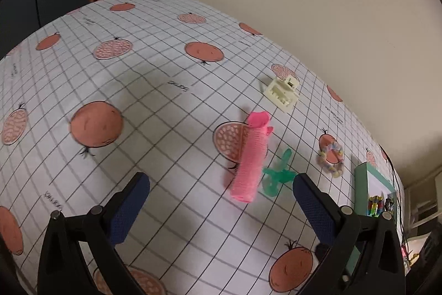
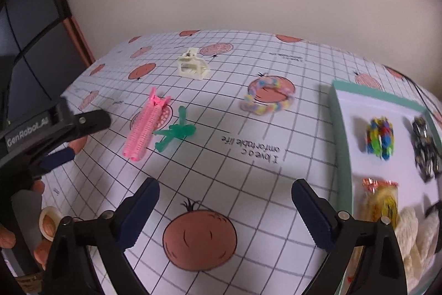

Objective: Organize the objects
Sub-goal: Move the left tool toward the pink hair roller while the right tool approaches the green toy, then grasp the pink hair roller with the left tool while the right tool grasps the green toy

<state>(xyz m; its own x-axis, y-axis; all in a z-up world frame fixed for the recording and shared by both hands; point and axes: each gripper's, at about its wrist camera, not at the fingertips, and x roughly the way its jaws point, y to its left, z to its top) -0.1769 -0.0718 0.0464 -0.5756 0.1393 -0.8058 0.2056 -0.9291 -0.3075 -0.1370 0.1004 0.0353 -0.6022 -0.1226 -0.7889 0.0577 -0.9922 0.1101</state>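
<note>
Four pieces are loose on the tablecloth, so the sorting looks only partly done: the teal-rimmed tray (image 2: 341, 134) already carries a multicoloured clip (image 2: 379, 138), a dark glossy hair claw (image 2: 425, 149), a crinkly foil-sealed snack packet (image 2: 382, 202) and something pale and knobbly at its near corner, too cut off to name. Take the pink hair roller (image 1: 249, 160) as our landmark, a ribbed, bristly tube with a folded clip at its far end, lying out on the cloth left of the tray. Just beside it, on the tray side, sits a translucent green plastic clip (image 1: 276, 174), smooth and spindly, almost touching the roller. Farther back stands a cream hair claw (image 1: 281, 91), boxy and toothed. Between the roller and the tray rests a pastel braided scrunchie ring (image 2: 266, 96), soft and loopy. The left gripper (image 1: 221, 205) hangs low over the cloth just short of the roller, its blue-padded fingers spread wide with nothing between them. The right gripper (image 2: 225, 212) hovers nearer the tray, jaws equally agape and empty. The checked tablecloth (image 1: 154, 68), printed with pomegranates, looks smooth and wipeable.
</note>
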